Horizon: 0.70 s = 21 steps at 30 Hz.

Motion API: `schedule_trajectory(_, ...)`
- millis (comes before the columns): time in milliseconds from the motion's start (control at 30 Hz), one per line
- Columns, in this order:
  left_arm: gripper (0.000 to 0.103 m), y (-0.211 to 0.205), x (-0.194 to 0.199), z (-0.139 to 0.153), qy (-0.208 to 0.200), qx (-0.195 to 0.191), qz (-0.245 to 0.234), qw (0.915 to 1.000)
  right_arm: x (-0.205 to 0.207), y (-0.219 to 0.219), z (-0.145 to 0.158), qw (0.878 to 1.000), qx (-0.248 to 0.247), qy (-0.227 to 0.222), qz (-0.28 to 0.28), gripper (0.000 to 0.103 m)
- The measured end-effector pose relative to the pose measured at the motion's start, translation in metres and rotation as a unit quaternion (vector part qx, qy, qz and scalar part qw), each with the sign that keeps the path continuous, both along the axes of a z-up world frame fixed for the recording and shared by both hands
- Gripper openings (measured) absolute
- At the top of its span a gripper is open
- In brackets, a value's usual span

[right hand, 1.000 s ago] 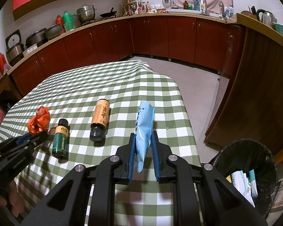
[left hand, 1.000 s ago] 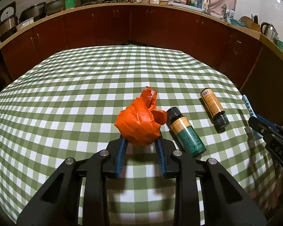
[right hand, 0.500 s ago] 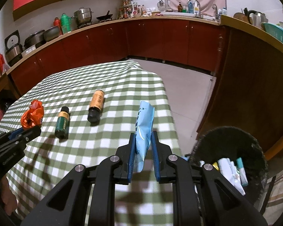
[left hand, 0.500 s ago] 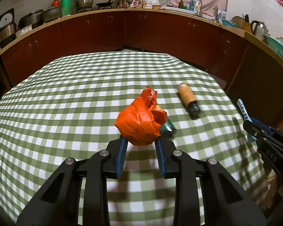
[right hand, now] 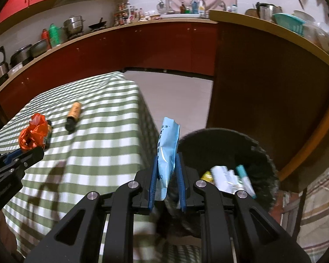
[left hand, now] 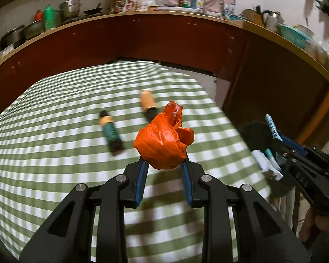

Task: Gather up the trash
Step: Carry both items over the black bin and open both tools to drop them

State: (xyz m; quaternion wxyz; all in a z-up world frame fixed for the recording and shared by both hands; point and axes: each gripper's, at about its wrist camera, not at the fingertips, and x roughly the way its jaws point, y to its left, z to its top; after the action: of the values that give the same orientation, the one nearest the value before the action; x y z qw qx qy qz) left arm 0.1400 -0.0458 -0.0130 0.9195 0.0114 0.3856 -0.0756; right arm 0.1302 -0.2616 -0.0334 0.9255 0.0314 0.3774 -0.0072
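Note:
My left gripper [left hand: 163, 164] is shut on a crumpled orange plastic bag [left hand: 164, 140], held above the green checked tablecloth [left hand: 54, 164]. My right gripper [right hand: 166, 166] is shut on a light blue packet [right hand: 167, 151], which stands upright between the blue pads at the table's right edge, beside the black trash bin [right hand: 228, 153]. The bin holds several wrappers and a teal-capped tube [right hand: 244, 175]. In the right wrist view the left gripper [right hand: 22, 153] and orange bag [right hand: 31, 134] show at the far left. The right gripper [left hand: 280, 142] with its blue packet [left hand: 272, 127] shows at the right in the left wrist view.
A green bottle [left hand: 109, 131] and an orange-brown bottle [left hand: 148, 105] lie on the tablecloth. Red-brown kitchen cabinets [right hand: 142, 48] curve round behind, with pots and bottles on the counter. A wooden counter [right hand: 274, 76] stands right of the bin, with tiled floor [right hand: 175, 96] between.
Both grippers have moved right across the table toward the bin, still gripping the orange bag and the blue packet. The bottles now lie left of the bag, and the bin sits closer.

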Motion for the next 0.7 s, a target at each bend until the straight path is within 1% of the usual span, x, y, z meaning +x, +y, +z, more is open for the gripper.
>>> schedule_trajectory(300, 0.028, -0.066, 0.002, -0.004, -0.002, 0.012, -0.051, 0.9986, -0.009, -0.049, -0.007, 0.999, 0.000, 0.006, -0.042, 0.018)
schedule_trajectory(700, 0.028, -0.131, 0.009, -0.015, -0.002, 0.034, -0.091, 0.9952, -0.014, -0.092, -0.015, 0.997, 0.011, 0.005, -0.072, 0.018)
